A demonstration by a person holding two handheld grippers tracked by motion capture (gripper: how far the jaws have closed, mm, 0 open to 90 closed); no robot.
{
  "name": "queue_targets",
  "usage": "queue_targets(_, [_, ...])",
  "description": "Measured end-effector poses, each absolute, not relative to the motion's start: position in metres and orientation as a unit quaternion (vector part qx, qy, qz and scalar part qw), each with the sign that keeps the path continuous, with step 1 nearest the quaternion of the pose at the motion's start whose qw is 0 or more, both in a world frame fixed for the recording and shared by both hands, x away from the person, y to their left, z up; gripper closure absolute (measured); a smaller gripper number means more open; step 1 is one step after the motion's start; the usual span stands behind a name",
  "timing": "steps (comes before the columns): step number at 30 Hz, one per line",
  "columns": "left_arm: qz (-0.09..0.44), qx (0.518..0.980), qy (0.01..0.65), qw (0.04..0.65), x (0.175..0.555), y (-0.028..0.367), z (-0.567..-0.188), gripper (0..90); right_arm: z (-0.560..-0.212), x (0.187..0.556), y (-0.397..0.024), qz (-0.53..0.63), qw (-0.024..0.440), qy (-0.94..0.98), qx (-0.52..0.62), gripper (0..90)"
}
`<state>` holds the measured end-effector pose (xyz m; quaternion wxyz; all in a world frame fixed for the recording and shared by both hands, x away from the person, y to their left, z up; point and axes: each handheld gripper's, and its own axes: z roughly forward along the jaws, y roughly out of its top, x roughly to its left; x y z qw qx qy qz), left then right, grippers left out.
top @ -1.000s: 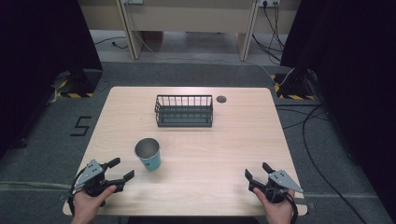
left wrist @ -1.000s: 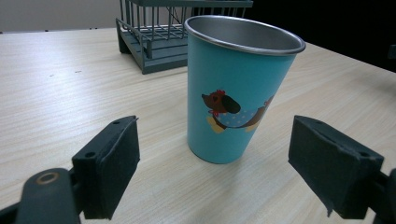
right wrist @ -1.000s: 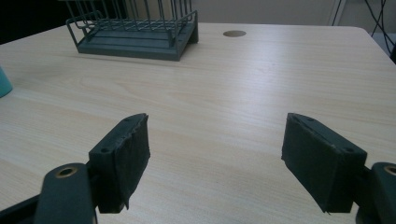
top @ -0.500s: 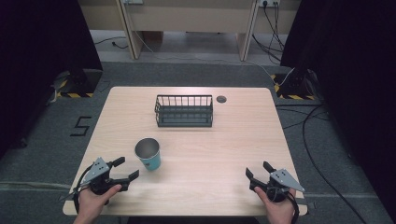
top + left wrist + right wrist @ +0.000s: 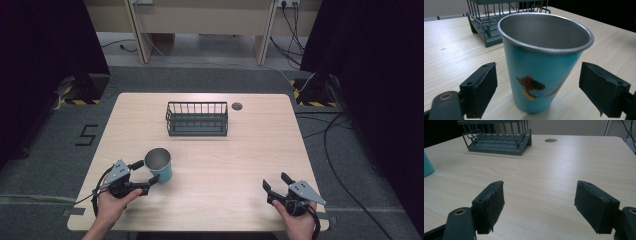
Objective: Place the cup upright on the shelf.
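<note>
A teal metal cup [image 5: 159, 164] with a silvery inside stands upright at the front left of the table. My left gripper [image 5: 146, 171] is open, one jaw on each side of the cup's base. In the left gripper view the cup [image 5: 541, 65] stands close between the two black pads [image 5: 482, 87], with a gap on both sides. A small picture is printed on its wall. At the front right, my right gripper [image 5: 275, 181] rests open and low over bare wood. Its jaws [image 5: 544, 205] hold nothing.
A dark wire rack [image 5: 197, 119] stands at the middle back of the wooden table [image 5: 250, 150], also seen as the rack [image 5: 496, 140] ahead of the right gripper. A round cable hole [image 5: 237, 106] lies right of it. Cables run across the floor on the right.
My left gripper has slid forward and to the right until its open jaws flank the cup. The right gripper has hardly moved.
</note>
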<state>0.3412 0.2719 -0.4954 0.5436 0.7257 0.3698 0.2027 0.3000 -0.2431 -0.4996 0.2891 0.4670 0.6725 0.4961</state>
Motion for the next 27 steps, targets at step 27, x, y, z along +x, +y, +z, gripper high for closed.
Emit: queue_targets(27, [0.188, 0.717, 0.351, 0.572, 0.361, 0.259, -0.502, 15.0, -0.505, 0.302, -0.244, 0.485, 0.279, 0.680, 0.474, 25.5])
